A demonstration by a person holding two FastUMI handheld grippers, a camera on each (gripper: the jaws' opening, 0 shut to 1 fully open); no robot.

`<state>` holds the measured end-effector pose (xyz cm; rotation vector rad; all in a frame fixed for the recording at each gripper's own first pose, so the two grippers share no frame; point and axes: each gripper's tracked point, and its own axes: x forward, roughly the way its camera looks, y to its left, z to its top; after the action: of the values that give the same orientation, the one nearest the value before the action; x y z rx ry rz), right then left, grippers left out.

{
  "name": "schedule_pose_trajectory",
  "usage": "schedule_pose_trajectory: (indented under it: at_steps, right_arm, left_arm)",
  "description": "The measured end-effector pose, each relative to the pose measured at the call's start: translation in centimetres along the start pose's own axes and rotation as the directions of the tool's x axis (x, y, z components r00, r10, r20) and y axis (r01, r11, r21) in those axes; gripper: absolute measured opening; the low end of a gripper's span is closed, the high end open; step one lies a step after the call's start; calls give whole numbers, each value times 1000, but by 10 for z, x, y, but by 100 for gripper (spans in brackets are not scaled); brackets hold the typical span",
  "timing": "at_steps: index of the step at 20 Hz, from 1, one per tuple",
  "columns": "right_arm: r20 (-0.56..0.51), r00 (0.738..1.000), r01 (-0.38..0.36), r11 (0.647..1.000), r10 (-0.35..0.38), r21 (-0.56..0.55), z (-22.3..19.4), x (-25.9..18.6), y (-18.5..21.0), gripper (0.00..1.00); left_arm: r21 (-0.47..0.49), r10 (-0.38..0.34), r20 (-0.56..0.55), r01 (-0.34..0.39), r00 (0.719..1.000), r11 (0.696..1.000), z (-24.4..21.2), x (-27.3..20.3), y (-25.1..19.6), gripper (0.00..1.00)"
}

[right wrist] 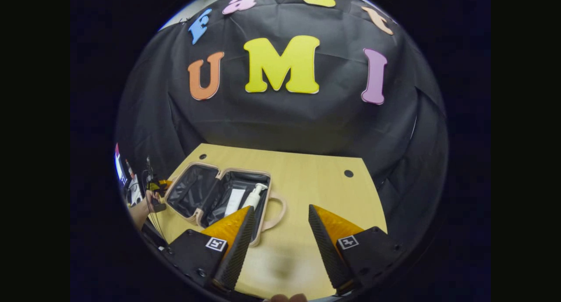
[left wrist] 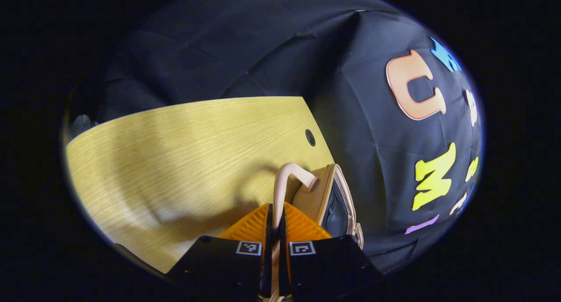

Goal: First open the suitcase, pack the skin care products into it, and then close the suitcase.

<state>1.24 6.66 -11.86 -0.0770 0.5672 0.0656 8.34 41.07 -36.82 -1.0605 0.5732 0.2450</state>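
**benchfan:** Looking at the left gripper view, the left gripper (left wrist: 276,221) has its two ribbed, wedge-shaped fingers (left wrist: 252,225) pinched nearly together on the suitcase's handle (left wrist: 285,179), a smooth, pale pink loop that curves up out of the gap between them. Just beyond it is the edge of the suitcase lid (left wrist: 326,192), same pale shell with a rounded rim and a dark fabric lining inside.

**tabletop_tom:** Yep, clamped on that handle from both sides. What about the other one?

**benchfan:** In the right gripper view the right gripper (right wrist: 280,218) is spread wide with nothing between its fingers. Same ribbed wedges. It hovers over the wooden table (right wrist: 307,179), pale yellow with fine grain and a couple of small round dark holes near the back corners.

**tabletop_tom:** And the suitcase (right wrist: 219,197)?

**benchfan:** Lying open on the left part of the table, both halves showing crinkly black lining, rounded corners all round. In the nearer half there's a flat white tube (right wrist: 234,201) and next to it a white pump bottle (right wrist: 253,197) lying on its side. A second looped handle (right wrist: 276,212) sticks out on the right side, toward the open gripper.

**tabletop_tom:** Anything at the far left?

**benchfan:** A hand (right wrist: 151,201) holding the other gripper just beside the lid half.
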Motion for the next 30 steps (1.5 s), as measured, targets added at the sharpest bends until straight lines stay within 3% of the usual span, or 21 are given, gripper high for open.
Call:
schedule_pose_trajectory:
  at_steps: [5, 8, 11, 16, 18, 19, 20, 22, 23, 26, 30]
  right_arm:
    - [114, 993, 15, 999, -20, 45, 19, -31, -29, 71]
    - [185, 982, 31, 999, -34, 20, 32, -44, -35, 74]
    - [294, 956, 11, 1000, -9, -6, 50, -69, -30, 73]
    - [325, 945, 9, 998, -28, 60, 48, -75, -46, 73]
    - [328, 944, 17, 996, -45, 86, 44, -76, -58, 74]
    - [328, 943, 26, 994, -58, 103, 38, -80, -68, 74]
    - [326, 942, 38, 992, -75, 117, 32, -84, -82, 74]
    - [319, 942, 63, 990, -101, 129, 23, -91, -100, 73]
    - [316, 942, 78, 989, -115, 128, 18, -95, -109, 73]
    - [293, 941, 141, 984, -166, 105, -3, -113, -144, 73]
    - [244, 944, 191, 971, -222, 145, -22, -117, -180, 73]
  left_arm:
    - [149, -16, 119, -2, 993, 989, 28, -38, -68, 7]
    - [304, -30, 185, -28, 982, 952, 31, -65, -122, 7]
    - [478, -78, 236, -45, 969, 877, 6, -105, -197, 7]
    - [618, -167, 212, 0, 963, 786, -50, -130, -276, 7]
    - [694, -201, 191, 13, 961, 720, -79, -132, -302, 7]
    - [746, -221, 173, 18, 960, 665, -105, -130, -321, 7]
    - [770, -243, 145, 44, 959, 636, -137, -125, -343, 7]
    - [781, -268, 98, 92, 959, 617, -169, -119, -357, 7]
    - [787, -268, 64, 116, 961, 606, -188, -115, -361, 7]
    - [841, -238, 7, 123, 971, 527, -241, -95, -373, 7]
    - [874, -167, -20, 99, 986, 475, -294, -73, -371, 7]
